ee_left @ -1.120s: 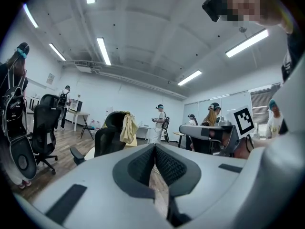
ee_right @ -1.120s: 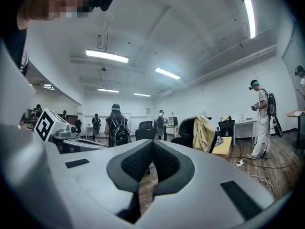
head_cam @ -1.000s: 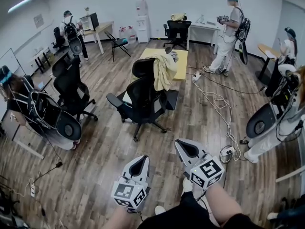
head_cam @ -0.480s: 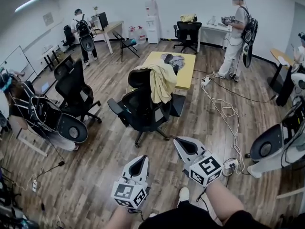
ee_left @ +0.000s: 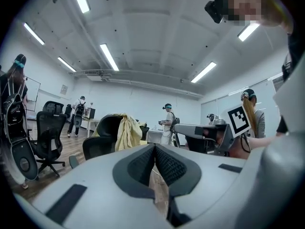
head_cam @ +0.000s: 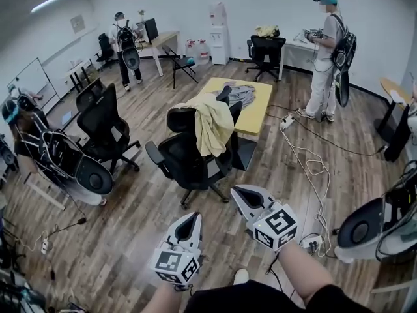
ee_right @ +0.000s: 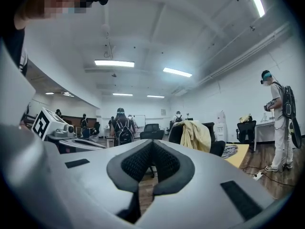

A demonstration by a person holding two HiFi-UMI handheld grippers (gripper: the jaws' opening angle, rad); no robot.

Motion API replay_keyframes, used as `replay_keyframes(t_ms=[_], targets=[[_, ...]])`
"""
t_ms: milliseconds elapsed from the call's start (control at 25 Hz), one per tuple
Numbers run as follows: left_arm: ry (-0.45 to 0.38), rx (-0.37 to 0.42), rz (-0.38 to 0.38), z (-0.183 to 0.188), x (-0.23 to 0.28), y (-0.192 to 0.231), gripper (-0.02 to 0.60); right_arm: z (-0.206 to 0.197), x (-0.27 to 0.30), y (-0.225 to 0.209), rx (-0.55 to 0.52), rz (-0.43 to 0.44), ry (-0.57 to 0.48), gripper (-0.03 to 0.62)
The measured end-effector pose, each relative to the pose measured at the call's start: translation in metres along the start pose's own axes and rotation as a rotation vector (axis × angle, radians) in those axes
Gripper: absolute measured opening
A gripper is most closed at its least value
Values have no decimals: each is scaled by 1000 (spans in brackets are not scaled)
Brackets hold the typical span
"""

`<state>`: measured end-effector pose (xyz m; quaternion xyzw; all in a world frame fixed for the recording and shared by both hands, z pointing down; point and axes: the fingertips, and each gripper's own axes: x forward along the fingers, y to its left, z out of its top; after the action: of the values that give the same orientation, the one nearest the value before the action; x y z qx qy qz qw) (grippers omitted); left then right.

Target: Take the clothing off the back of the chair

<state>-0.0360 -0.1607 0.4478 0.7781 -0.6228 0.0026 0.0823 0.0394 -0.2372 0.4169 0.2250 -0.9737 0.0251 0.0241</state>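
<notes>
A pale yellow garment [head_cam: 210, 124] hangs over the back of a black office chair [head_cam: 190, 156] in the middle of the room. Both grippers are held side by side, well short of the chair and pointing towards it. My left gripper [head_cam: 188, 220] is shut with nothing in it, and so is my right gripper [head_cam: 242, 195]. The left gripper view shows the garment [ee_left: 127, 132] on the chair [ee_left: 106, 133] beyond the closed jaws [ee_left: 154, 150]. In the right gripper view the garment [ee_right: 196, 135] lies to the right of the closed jaws [ee_right: 151, 146].
A low yellow table [head_cam: 253, 108] with grey clothing [head_cam: 240, 95] stands just behind the chair. More black chairs [head_cam: 104, 128] stand to the left. A white cable [head_cam: 314, 169] and power strip [head_cam: 311, 242] lie on the wood floor at right. Several people with gear stand around.
Both grippers have been carried forward across the floor, still shut. The chair with the garment now sits nearer and lower in the head view.
</notes>
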Motion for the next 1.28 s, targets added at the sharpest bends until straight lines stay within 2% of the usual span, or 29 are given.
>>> replay_keyframes(t_ms=[240,640,1160,1200,1240,1280], targets=[[4,15,13,2,18,-14,18,2,1,-27,49,4,-12,12],[6,24,-11,8,48,-15,18,8,22,-50,48,5,-15,14],[20,12,-102,14,120,55,18,6,124,-114,48,-83,7,19],[23,9,-106,14,125,63,18,4,133,-118,52,-86,11,53],[25,5,-109,14,131,71,18,2,143,-123,56,-89,18,118],[27,2,-111,15,136,78,18,0,151,-127,58,-93,26,130]])
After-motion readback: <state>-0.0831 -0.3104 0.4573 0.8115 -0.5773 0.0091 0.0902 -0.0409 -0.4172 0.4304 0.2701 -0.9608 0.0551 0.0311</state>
